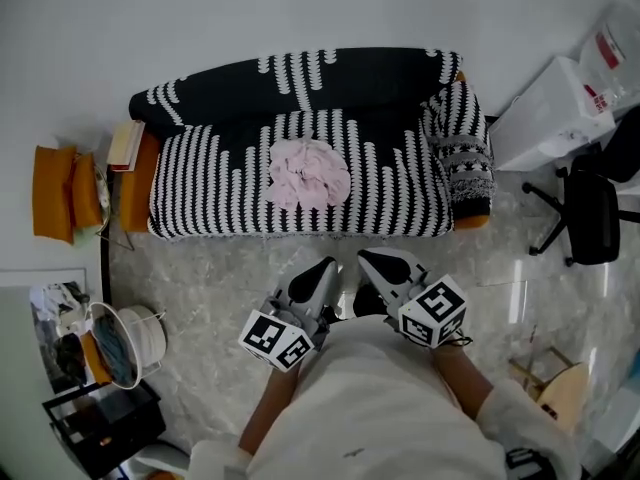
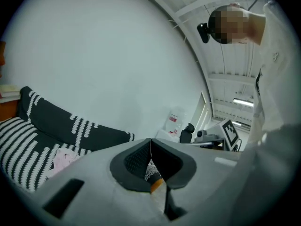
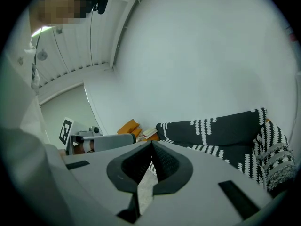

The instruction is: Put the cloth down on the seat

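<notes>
**Pink cloth lies on sofa seat, both grippers clenched in front of it**

The cloth (image 1: 308, 173) sits crumpled at the middle of the seat (image 1: 200, 193) of a sofa (image 1: 350, 78) draped in a black-and-white striped throw (image 1: 400, 183). It is a rumpled heap with no clear long axis, perhaps a little wider along the sofa's length, and its folds make any facing hard to judge. From the left gripper view only part of the cloth (image 2: 63, 159) shows, the rest cut off by the gripper's grey body. The throw hides nearly all of the sofa's frame.

In front of the sofa, over the marbled floor (image 1: 220, 278), the left gripper (image 1: 326, 266) and right gripper (image 1: 368, 258) are held side by side, pointing at the sofa's front edge, well apart from the cloth. Each has its jaws pressed together on nothing. The marker cubes (image 1: 277, 340) cover the person's hands; only the forearms show behind them.
</notes>
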{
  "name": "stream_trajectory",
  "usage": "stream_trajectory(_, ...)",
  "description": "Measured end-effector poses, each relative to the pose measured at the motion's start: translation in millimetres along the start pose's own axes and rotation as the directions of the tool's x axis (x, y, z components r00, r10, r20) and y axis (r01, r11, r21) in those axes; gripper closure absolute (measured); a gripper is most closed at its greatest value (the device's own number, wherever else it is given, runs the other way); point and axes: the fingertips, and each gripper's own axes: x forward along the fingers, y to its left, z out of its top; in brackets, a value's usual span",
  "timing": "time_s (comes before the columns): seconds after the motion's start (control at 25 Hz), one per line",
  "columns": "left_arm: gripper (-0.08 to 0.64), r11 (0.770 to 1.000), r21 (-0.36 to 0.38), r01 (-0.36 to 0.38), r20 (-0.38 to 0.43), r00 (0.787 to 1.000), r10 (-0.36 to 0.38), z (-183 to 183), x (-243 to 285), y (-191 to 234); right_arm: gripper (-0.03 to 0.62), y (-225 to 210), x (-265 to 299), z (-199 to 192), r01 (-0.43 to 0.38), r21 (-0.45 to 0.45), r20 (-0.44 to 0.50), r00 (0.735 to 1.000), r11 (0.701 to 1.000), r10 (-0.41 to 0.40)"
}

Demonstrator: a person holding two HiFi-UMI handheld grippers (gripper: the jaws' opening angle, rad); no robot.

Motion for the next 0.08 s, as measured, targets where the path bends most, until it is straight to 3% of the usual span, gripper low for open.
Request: stream_trajectory(0.08, 0.546, 1.000, -0.009, 0.003, 0.007, 1.000, -0.003, -1.1, 1.8, -0.8, 0.586, -0.4, -0.5, -0.7, -0.006, -0.003, -0.005, 1.000, 1.000, 0.006)
